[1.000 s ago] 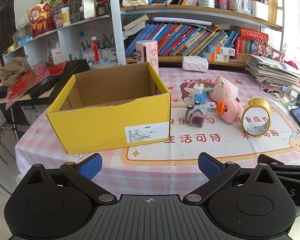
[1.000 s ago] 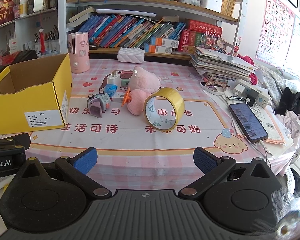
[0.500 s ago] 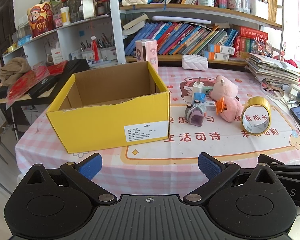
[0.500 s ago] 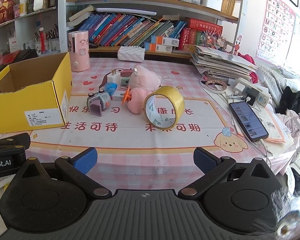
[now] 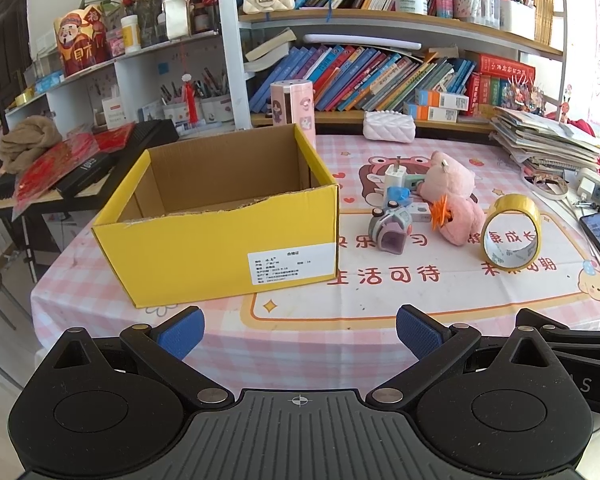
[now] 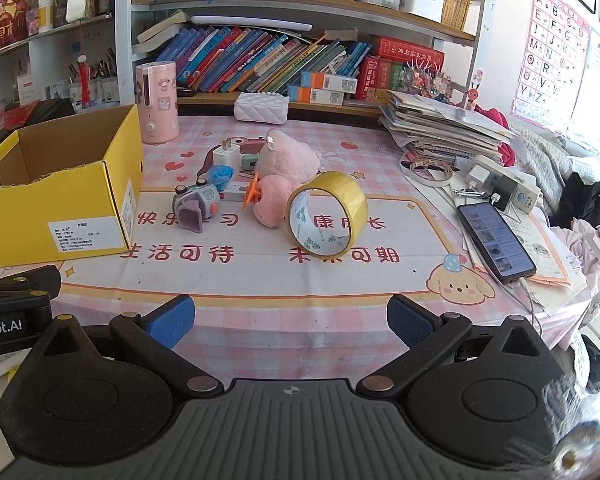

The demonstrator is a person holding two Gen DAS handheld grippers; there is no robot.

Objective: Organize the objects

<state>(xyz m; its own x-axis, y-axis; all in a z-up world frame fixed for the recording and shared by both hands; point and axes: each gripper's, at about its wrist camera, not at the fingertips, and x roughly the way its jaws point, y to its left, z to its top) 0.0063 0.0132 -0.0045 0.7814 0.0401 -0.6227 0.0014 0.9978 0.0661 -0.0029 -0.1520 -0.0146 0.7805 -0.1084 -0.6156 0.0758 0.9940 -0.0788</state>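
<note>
Your left claw (image 5: 298, 330) is spread wide with nothing between its blue pads (image 5: 180, 334), hanging over the near edge of the bench (image 5: 340, 292). Your right claw (image 6: 290, 320) is spread just as wide and also holds nothing, over the same near edge.

Take the yellow cardboard box (image 5: 220, 240) as your landmark. It stands open-topped on the pink checked cloth, and no contents show through its opening in either view. Directly right of the box, just apart from it, lies a small grey and purple toy camera (image 5: 390, 226). Behind the camera, further from you, are a blue crumpled piece (image 5: 398, 194) and a white charger plug (image 5: 394, 176). Right of the camera a pink plush toy (image 5: 454, 200) lies on the cloth with an orange tuft (image 5: 440, 214) at its near side. Further right of the box, just beside the plush, a roll of yellow tape (image 6: 326, 216) stands on its edge, its hole turned toward you. Behind the box's far right corner stands a pink cylinder (image 6: 158, 102). Well right of the box, at the bench edge, a phone (image 6: 494, 242) lies face up on papers.
</note>
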